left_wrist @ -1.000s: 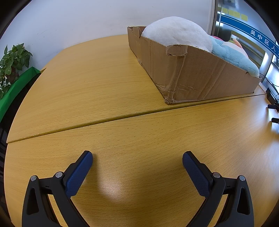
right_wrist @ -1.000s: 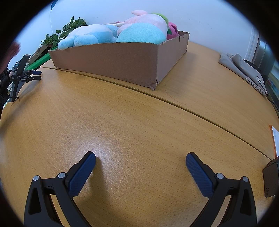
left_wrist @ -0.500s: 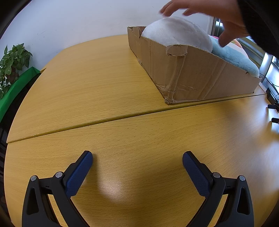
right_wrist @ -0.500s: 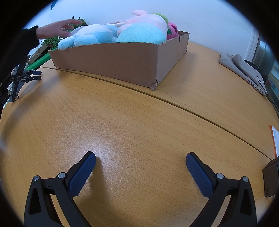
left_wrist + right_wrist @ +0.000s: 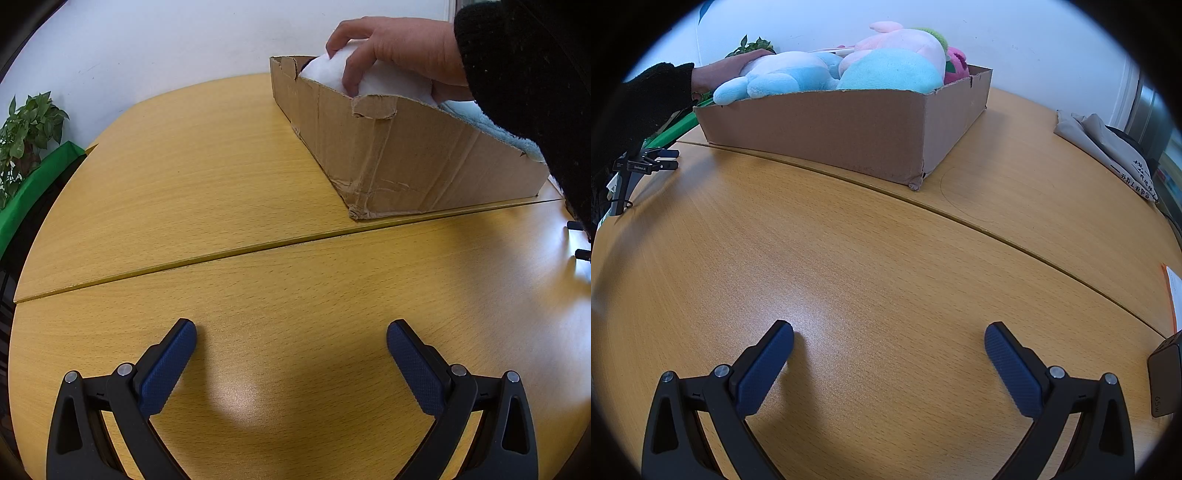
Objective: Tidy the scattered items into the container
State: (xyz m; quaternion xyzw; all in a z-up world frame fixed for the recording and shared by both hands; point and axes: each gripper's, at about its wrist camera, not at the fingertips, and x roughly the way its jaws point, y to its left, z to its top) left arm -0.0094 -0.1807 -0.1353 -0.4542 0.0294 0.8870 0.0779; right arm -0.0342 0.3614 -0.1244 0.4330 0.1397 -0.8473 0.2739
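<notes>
1. The soft toys (image 5: 820,74) lie heaped inside the cardboard box (image 5: 849,125), lengthwise along it; none is visible on the surface (image 5: 886,258) outside the box.
2. A bare hand (image 5: 391,48) in a dark sleeve (image 5: 524,92) rests on the white toy (image 5: 388,79) at the box's far end.
3. The box stands well ahead of both grippers, its near corner toward the right one.
4. Left gripper (image 5: 291,350): fingers apart, empty, low over the surface.
5. Right gripper (image 5: 888,350): fingers apart, empty, likewise.
</notes>
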